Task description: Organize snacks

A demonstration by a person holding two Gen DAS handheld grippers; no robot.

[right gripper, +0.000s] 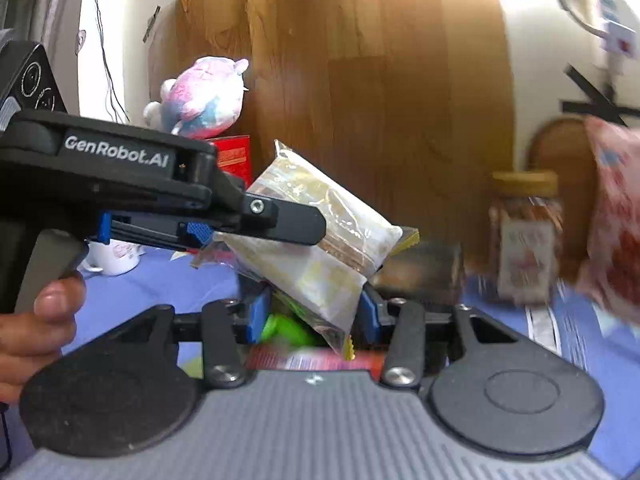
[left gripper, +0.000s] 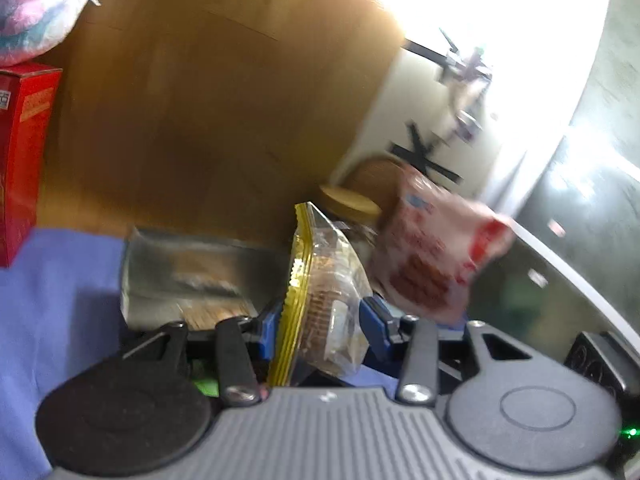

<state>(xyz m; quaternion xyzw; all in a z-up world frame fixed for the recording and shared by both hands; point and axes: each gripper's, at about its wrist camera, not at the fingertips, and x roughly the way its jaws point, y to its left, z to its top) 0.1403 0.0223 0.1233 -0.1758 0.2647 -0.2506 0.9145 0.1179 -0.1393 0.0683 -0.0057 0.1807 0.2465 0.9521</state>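
A clear biscuit packet (left gripper: 320,280) with gold seams stands on edge between the blue pads of my left gripper (left gripper: 322,322), which is shut on it. In the right wrist view the same packet (right gripper: 320,216) hangs tilted from the left gripper (right gripper: 280,228), which reaches in from the left. The packet's lower end fills the gap between the pads of my right gripper (right gripper: 316,314). A pink and white snack bag (left gripper: 432,248) (right gripper: 616,220) is blurred to the right. I cannot tell what holds it up.
On the blue cloth (left gripper: 60,300) are a silver tin (left gripper: 188,276), a jar with a wooden lid (right gripper: 524,240), a red box (left gripper: 24,152) under a plush toy (right gripper: 204,96), and a white mug (right gripper: 112,256). Green and red packets (right gripper: 288,330) lie below my right gripper.
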